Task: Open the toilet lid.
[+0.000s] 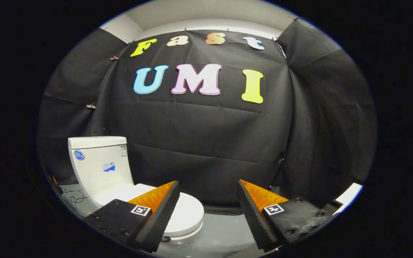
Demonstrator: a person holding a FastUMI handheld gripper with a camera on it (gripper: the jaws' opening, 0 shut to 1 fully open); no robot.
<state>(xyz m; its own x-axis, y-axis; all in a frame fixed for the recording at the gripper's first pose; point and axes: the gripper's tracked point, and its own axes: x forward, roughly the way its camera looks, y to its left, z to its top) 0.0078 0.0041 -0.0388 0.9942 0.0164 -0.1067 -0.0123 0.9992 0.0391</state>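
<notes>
Fingers (173,195) spread wide, gripping nothing; closed toilet lid (188,211) just beyond the left one, partly behind it

The gripper (208,186) is held roughly level, looking forward along its two fingers (161,211), which reach ahead with a wide gap between their tips. The jaws stand spread apart and nothing lies between them. Both fingers taper toward their tips, ribbed inner faces turned toward each other. Each finger base carries a small square marker. The holding hand cannot be judged from this view.
</notes>
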